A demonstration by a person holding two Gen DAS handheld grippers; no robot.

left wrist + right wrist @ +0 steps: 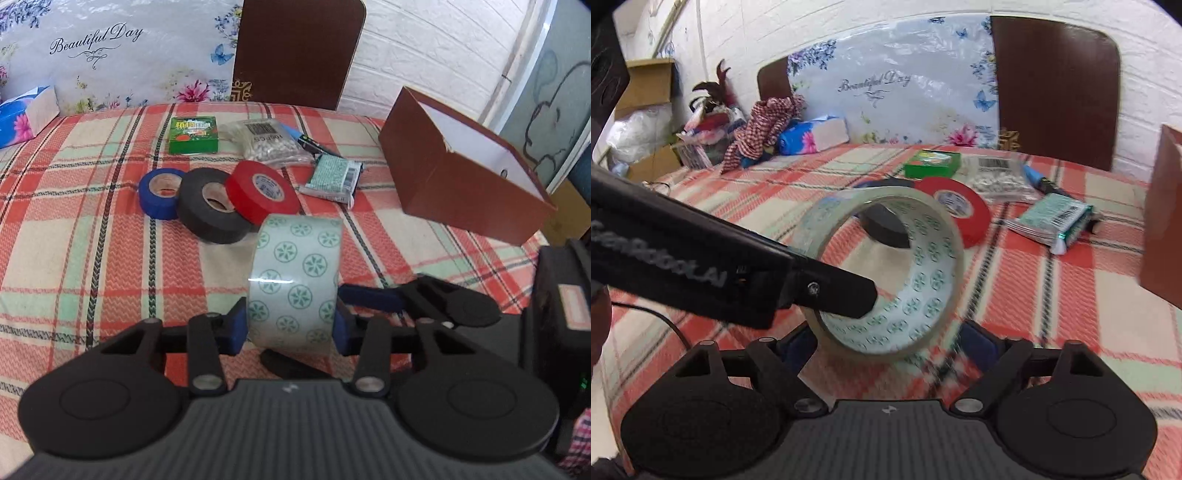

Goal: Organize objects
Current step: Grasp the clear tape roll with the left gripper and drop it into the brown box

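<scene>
Clear tape roll clamped between left gripper fingers; right gripper fingers spread beside it.

Lived-in home room, checked cloth over the counter, dark wooden chair back against white brick-pattern wall, floral "Beautiful Day" bag, tissue pack, cardboard boxes and household clutter in the corner
</scene>
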